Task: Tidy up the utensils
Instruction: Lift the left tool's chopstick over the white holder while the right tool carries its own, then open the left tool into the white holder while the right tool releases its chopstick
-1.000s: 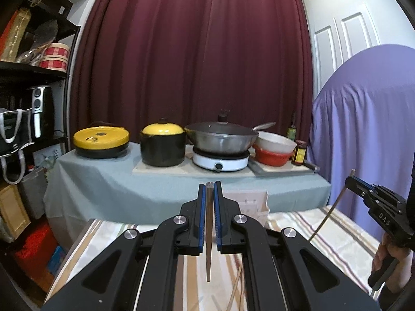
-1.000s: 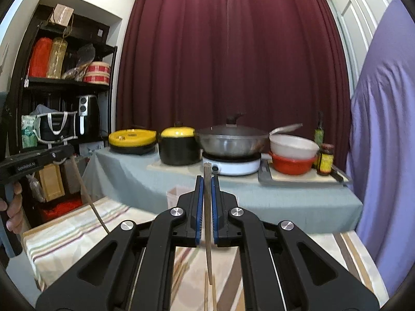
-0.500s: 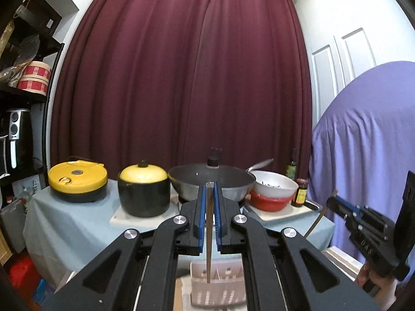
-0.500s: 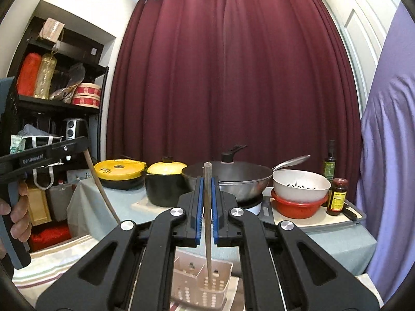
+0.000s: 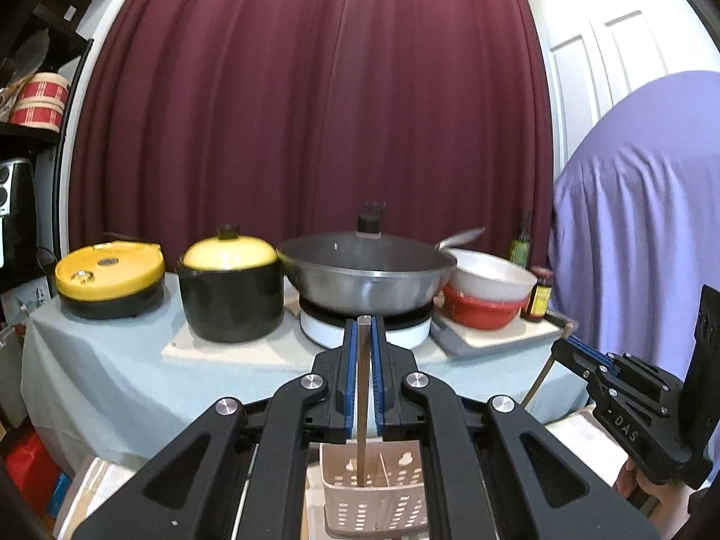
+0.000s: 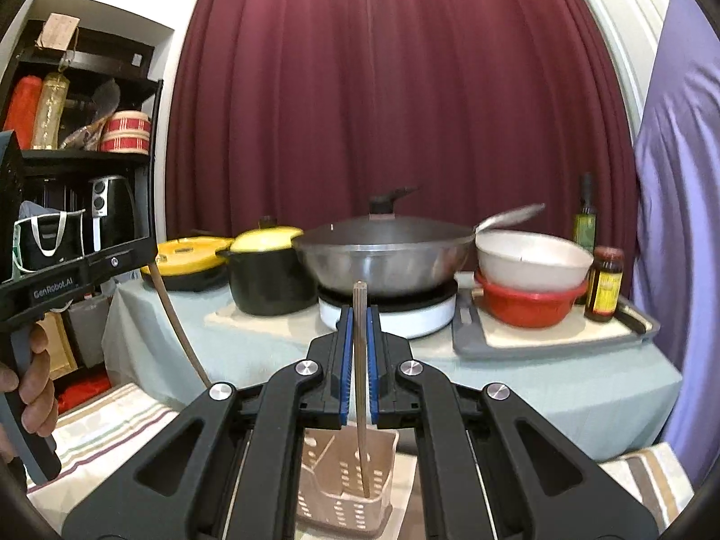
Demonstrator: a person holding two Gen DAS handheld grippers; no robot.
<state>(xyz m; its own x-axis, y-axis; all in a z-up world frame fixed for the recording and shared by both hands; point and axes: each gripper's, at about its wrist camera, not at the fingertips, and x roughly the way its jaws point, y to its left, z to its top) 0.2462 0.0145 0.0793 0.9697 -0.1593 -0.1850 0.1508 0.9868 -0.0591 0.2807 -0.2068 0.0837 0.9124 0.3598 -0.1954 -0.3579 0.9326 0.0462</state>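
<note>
My left gripper (image 5: 363, 328) is shut on a brown chopstick (image 5: 361, 405) held upright, its lower tip over the beige slotted utensil holder (image 5: 373, 499) below. My right gripper (image 6: 359, 315) is shut on a pale chopstick (image 6: 361, 387), its lower tip inside the same holder (image 6: 344, 490). The right gripper also shows at the right of the left wrist view (image 5: 568, 345). The left gripper's body appears at the left of the right wrist view, with its chopstick (image 6: 177, 319) hanging down.
The holder stands on a striped cloth (image 6: 103, 423). Behind it a blue-covered table (image 5: 103, 360) carries a yellow cooker (image 5: 108, 279), black pot (image 5: 229, 292), wok (image 5: 364, 270), stacked bowls (image 5: 486, 292) and bottles. A shelf (image 6: 81, 157) is left, purple drape (image 5: 639, 225) right.
Both grippers rose with their chopsticks, then tilted down, so the utensil holder has come into view beneath the two chopstick tips. Both grips have stayed shut.
</note>
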